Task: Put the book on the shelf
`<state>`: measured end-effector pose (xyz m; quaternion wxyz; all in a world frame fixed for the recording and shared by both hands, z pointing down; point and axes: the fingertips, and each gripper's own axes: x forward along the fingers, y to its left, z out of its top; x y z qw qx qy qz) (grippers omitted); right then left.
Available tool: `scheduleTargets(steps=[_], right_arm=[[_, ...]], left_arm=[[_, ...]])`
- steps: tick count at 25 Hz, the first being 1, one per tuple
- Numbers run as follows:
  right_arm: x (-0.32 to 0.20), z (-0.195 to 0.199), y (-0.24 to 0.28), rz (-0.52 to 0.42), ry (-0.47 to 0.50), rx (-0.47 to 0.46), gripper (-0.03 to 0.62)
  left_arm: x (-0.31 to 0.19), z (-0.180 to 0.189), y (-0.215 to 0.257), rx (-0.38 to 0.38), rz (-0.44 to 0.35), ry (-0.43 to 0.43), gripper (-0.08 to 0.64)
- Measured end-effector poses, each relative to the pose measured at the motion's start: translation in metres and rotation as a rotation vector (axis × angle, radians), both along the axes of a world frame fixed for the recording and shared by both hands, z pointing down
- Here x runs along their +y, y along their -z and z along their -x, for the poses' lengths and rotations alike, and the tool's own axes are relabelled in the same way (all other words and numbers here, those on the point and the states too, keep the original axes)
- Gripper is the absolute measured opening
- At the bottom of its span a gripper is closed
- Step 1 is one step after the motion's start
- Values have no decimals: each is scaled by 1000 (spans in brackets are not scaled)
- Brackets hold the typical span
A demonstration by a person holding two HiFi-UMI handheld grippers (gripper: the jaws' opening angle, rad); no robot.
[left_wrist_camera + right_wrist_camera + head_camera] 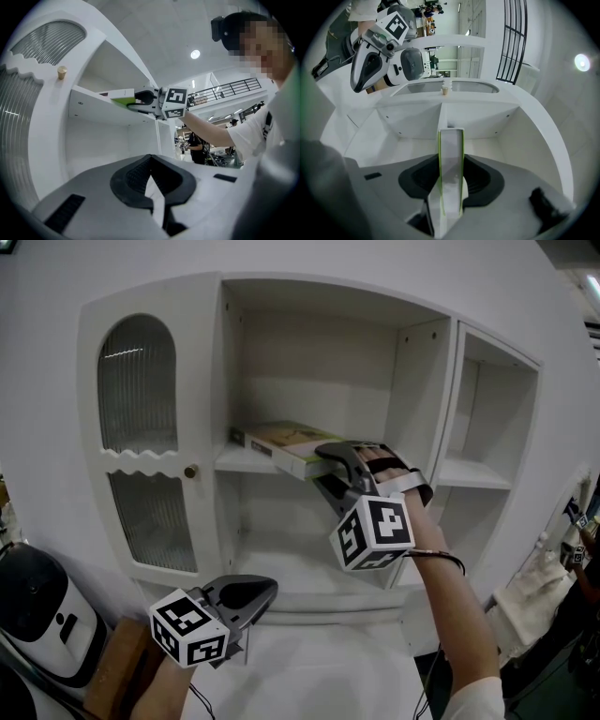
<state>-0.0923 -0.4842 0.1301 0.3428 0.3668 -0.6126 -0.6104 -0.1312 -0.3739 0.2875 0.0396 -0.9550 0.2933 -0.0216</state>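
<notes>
A thin book with a green-edged cover point(281, 441) lies flat on the middle shelf point(242, 462) of a white cabinet, its near end sticking out past the shelf's front. My right gripper point(334, 465) is shut on that near end. In the right gripper view the book point(451, 159) stands edge-on between the dark pads point(417, 180), pointing into the compartment. My left gripper point(255, 593) hangs low in front of the cabinet's bottom compartment, jaws together and holding nothing. The left gripper view looks up at the book point(123, 97) and the right gripper point(146, 99).
The cabinet's left door point(141, 437) has ribbed glass and a small knob point(190, 471), and is closed. A narrower shelved compartment point(473, 474) stands to the right. A white appliance point(37, 615) and a wooden block point(117, 662) sit at the lower left.
</notes>
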Motion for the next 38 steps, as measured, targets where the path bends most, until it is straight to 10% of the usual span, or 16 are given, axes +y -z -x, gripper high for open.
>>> scheduleTargets(steps=[16,26,38], right_arm=[[37,-18,1,-42,51,-32,189],[70,-32,-13,-68,76,-27,44],[90,-38,-20,-36,145,-95,14]], left_arm=[[30,-13,13,-12,-33,6,8],[40,-25,13,-5,-24,3,8],[47,-37,9,3,-20,-3,8]])
